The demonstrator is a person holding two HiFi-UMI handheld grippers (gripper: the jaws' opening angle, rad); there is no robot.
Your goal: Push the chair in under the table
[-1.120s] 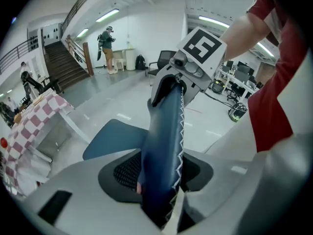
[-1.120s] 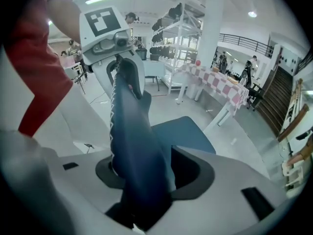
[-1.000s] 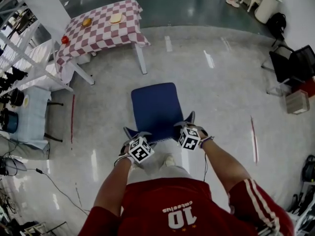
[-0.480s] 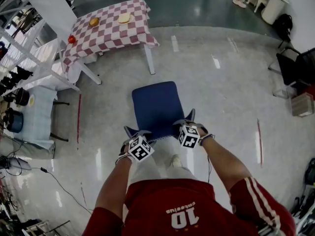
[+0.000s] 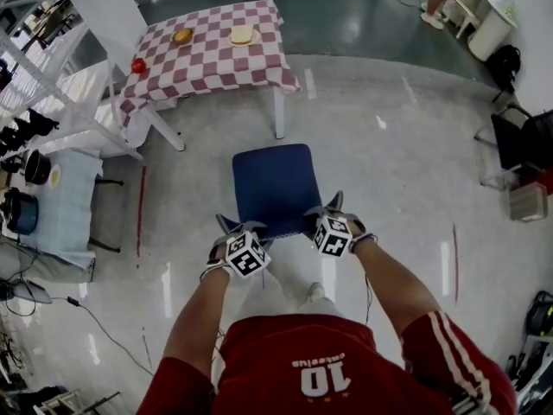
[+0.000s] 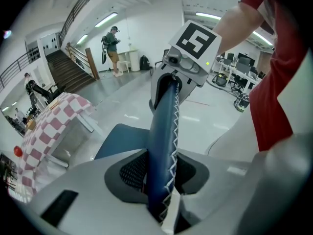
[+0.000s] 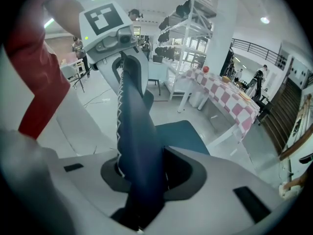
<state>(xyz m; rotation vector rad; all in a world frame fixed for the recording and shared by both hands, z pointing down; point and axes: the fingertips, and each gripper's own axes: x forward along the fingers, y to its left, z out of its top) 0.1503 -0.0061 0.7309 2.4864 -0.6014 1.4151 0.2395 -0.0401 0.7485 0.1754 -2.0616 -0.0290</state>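
The left gripper [image 6: 161, 182] has just been closing its jaws, and they now pinch narrow on the top edge of the backrest [image 6: 164, 126] of the blue padded chair [image 5: 275, 184], near that edge's left corner. The dark, white-stitched padding runs up from between its pads. In the head view this left gripper [image 5: 235, 229] sits just behind the seat.

Directly ahead of both grippers and below them lies the flat blue seat. I judge the chair to be light and stiff in the frame, with padding that gives a little under the pads. The glossy grey floor [image 5: 380, 180] should let its feet slide. The two upper corners of the backrest look like the right hold, since that allows steering. A push so high up could tip the chair forward, so low, steady pressure seems wise.

Farther ahead and to the left stands the table draped in a red-and-white checked cloth [image 5: 207, 54]. Its near white leg [image 5: 278, 115] is close to the seat's far edge, so the chair probably needs steering leftward.

The right gripper [image 7: 139, 180], its jaws also just closing, clamps narrow on the same top edge near the right corner. In the head view the right gripper [image 5: 324, 217] is level with its partner.
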